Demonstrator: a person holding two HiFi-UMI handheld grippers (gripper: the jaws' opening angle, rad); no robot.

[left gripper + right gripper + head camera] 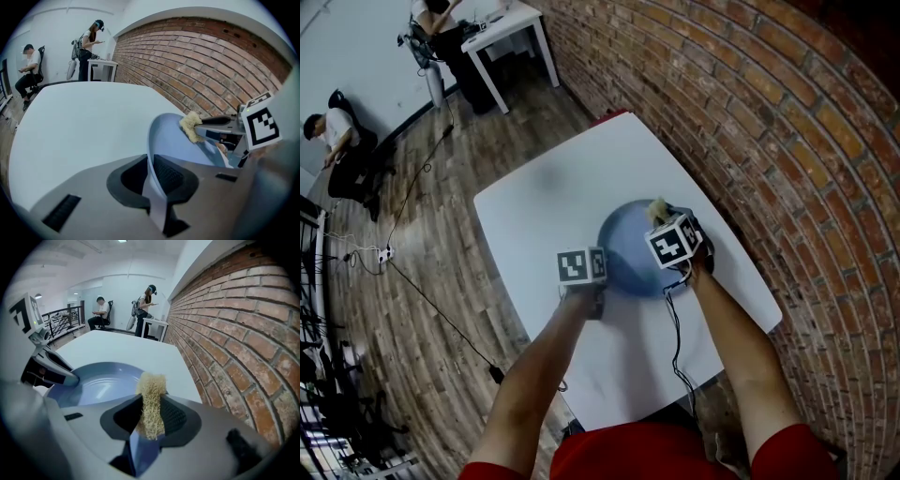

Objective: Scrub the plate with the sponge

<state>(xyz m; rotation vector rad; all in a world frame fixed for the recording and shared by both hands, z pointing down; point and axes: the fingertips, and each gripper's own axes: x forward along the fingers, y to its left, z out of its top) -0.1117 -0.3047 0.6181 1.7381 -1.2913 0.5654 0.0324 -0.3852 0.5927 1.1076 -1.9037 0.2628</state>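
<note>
Head view puts the blue plate (pixel 628 258) on the white table (pixel 544 211), toward the side by the brick wall (pixel 787 141). The left gripper (pixel 600 284) is at its near rim and the right gripper (pixel 661 214) is over its far rim. Our left jaws are clamped on that rim, which runs thin and edge-on between the pads. Our right jaws are closed on the sponge (pixel 151 401), whose free end sticks out past the pads above the plate. We judge the plate stiff, smooth and likely slippery, more so once wet. The rim is the only place to pinch it, and a hold there may let it pivot under scrubbing pressure. Whether it is ceramic or plastic we cannot tell, so we would treat it as breakable. The sponge looks coarse, fibrous, light and soft. It will flex, so gripping it near the middle keeps the working end firm. We count one plate, one sponge, two grippers and two people (pixel 145 301) at the back.
</note>
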